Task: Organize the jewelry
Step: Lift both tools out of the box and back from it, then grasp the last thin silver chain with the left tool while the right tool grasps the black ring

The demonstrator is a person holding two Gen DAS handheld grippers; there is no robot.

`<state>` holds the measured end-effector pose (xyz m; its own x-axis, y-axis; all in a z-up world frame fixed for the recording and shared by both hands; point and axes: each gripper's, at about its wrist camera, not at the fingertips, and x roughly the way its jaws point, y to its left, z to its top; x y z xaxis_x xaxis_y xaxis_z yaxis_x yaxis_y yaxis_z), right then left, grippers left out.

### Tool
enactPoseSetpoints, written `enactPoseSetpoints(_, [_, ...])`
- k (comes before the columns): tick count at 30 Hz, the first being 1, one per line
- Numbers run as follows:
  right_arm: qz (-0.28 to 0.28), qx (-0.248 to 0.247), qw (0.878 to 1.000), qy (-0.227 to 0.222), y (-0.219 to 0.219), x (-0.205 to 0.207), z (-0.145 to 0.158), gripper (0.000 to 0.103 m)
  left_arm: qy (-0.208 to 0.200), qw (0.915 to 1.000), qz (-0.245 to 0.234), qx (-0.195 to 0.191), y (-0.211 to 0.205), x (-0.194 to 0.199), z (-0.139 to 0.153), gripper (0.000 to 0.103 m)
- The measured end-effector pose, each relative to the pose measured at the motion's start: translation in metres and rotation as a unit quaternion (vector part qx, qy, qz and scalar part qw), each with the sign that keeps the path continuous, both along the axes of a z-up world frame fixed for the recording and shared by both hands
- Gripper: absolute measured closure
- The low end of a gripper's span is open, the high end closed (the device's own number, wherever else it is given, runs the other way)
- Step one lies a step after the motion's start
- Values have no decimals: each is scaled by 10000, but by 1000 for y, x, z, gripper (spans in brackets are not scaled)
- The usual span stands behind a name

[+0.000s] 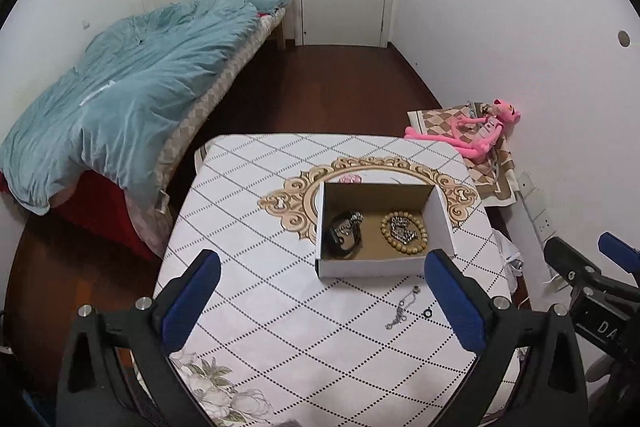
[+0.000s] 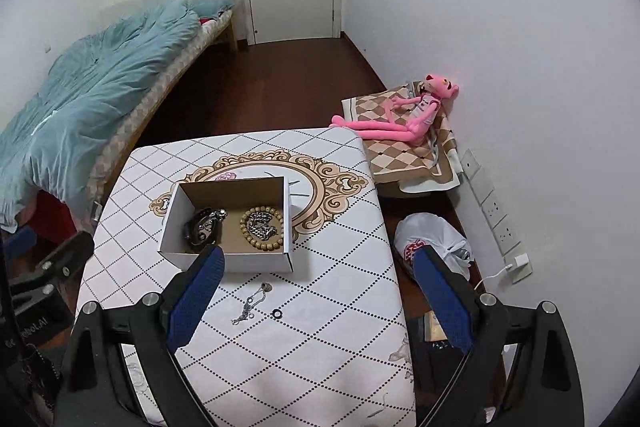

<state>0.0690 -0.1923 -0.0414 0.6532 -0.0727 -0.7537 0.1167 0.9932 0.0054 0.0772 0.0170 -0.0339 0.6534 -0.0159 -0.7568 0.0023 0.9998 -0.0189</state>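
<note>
A white cardboard box (image 1: 384, 267) (image 2: 228, 261) stands open on the patterned table (image 1: 280, 307) (image 2: 300, 347). Inside lie a black watch (image 1: 344, 237) (image 2: 202, 227) on the left and a wooden bead bracelet (image 1: 404, 231) (image 2: 262, 225) around a silver chain on the right. A thin silver chain (image 1: 402, 309) (image 2: 252, 303) and a small black ring (image 1: 427, 313) (image 2: 277, 314) lie on the table in front of the box. My left gripper (image 1: 320, 303) is open and empty, held above the table before the box. My right gripper (image 2: 316, 299) is open and empty, above the table's right part.
A bed with a blue quilt (image 1: 120, 99) (image 2: 80, 87) stands to the left. A pink plush toy (image 1: 480, 131) (image 2: 400, 115) lies on a checked cushion at the right wall. A white plastic bag (image 2: 432, 239) sits on the floor beside the table. Wall sockets (image 2: 496, 215) line the right wall.
</note>
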Motion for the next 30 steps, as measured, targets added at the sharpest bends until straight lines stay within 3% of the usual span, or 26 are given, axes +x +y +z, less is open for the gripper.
enactPoseSetpoints(5, [36, 217, 9994, 263, -7, 8, -22, 6, 188, 9996, 164, 144, -1, 6, -21, 0])
enactPoseSetpoints(13, [81, 452, 9929, 1094, -11, 25, -128, 7, 860, 9939, 266, 638, 0, 18, -101, 0])
enactPoseSetpoints(20, [369, 733, 9871, 1375, 12, 40, -204, 39, 1557, 9842, 364, 763, 9, 27, -161, 0])
enactPoseSetpoints(27, [525, 144, 9916, 1177, 36, 45, -222, 56, 1753, 9799, 438, 845, 20, 30, -180, 0])
enactPoseSetpoints(30, [571, -69, 9926, 1068, 40, 44, -221, 81, 1781, 9794, 381, 877, 16, 33, -185, 0])
